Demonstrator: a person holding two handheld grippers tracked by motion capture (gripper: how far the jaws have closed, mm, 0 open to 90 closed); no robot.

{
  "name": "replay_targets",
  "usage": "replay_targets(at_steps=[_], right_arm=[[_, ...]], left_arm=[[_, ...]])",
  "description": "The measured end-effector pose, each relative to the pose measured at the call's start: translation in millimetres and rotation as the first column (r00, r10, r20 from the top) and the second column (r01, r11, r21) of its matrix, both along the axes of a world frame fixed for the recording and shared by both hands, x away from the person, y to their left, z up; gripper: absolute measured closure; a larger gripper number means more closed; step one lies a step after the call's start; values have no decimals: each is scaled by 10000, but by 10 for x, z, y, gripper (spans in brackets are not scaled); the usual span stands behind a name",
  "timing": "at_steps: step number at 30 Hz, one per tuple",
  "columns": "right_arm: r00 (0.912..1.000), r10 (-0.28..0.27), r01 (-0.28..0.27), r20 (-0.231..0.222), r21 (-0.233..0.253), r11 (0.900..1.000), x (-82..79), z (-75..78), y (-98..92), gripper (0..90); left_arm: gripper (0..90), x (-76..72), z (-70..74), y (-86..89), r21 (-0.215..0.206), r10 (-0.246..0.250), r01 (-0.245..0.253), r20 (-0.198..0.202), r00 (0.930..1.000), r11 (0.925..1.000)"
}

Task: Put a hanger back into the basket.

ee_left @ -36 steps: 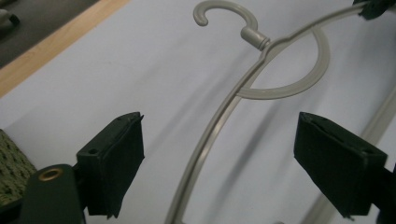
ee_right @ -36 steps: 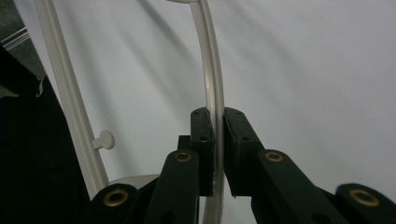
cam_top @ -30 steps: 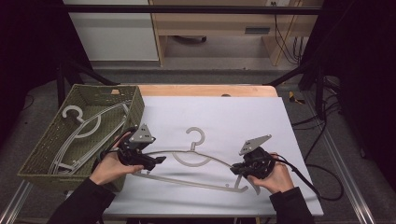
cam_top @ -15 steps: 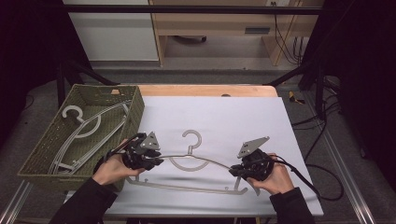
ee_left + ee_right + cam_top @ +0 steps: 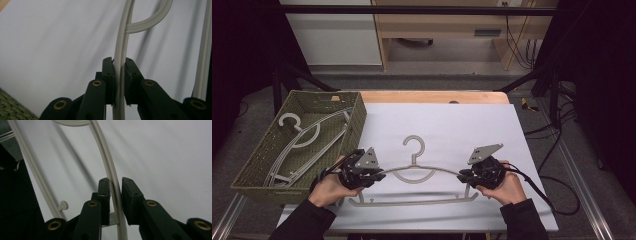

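2 grippers, left [image 5: 377,176] and right [image 5: 463,175], pinch the pale grey hanger [image 5: 414,172] (thin, curved shoulders) between nearly closed fingers.

Lab recording bay, black frame [image 5: 412,9] (overhead), loose cables [image 5: 514,35], white-covered table [image 5: 472,120]

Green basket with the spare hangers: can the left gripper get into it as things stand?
Probably not yet. The left gripper is shut on the grey hanger's arm, as is the right gripper. The basket sits close beside it, open-topped, nothing between.
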State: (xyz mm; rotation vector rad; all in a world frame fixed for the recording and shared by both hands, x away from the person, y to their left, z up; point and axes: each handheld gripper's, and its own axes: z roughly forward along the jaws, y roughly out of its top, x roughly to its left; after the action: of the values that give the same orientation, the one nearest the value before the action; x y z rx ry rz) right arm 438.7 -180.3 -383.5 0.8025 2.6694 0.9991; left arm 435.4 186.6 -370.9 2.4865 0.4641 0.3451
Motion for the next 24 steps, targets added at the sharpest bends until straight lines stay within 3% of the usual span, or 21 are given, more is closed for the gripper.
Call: replay_targets(at_steps=[7, 11, 12, 16, 18, 19, 20, 22, 23, 24], right_arm=[[9979, -533, 503, 358, 807, 9955, 45, -18, -40, 598], [9943, -814, 721, 691, 1278, 9892, 44, -3, -72, 530], [9886, -1123, 937, 1005, 1744, 9802, 35, 19, -115, 499], [9773, -1675, 1302, 1300, 2556, 9580, 16, 50, -226, 418], [9716, -1936, 1480, 1357, 2899, 9456, 8, 63, -286, 363], [9716, -1936, 1480, 1357, 2899, 9456, 8, 63, -286, 363], [9625, -2245, 1661, 1524, 3235, 9315, -3, 73, -352, 320], [9512, -2560, 1845, 1721, 3478, 9192, -9, 75, -408, 257], [9512, -2560, 1845, 1721, 3478, 9192, -9, 75, -408, 257], [9448, -2794, 2012, 1711, 3700, 9070, -20, 72, -467, 222]], left_arm=[[813, -115, -30, 19, -851, 380, -343, 416, 9984, 9958], [813, -132, -39, 24, -945, 635, -572, 655, 9958, 9939], [813, -141, -46, 26, -979, 827, -747, 799, 9934, 9924], [814, -160, -43, 34, -1379, 1285, -1144, 978, 9869, 9838], [814, -168, -30, 46, -1585, 1509, -1331, 1063, 9828, 9784], [814, -168, -30, 46, -1585, 1509, -1331, 1063, 9828, 9784], [814, -168, -12, 68, -1750, 1736, -1524, 1130, 9783, 9727], [814, -167, 14, 98, -1898, 1951, -1703, 1206, 9733, 9669], [814, -167, 14, 98, -1898, 1951, -1703, 1206, 9733, 9669], [814, -170, 42, 133, -2035, 2179, -1895, 1275, 9676, 9606]])
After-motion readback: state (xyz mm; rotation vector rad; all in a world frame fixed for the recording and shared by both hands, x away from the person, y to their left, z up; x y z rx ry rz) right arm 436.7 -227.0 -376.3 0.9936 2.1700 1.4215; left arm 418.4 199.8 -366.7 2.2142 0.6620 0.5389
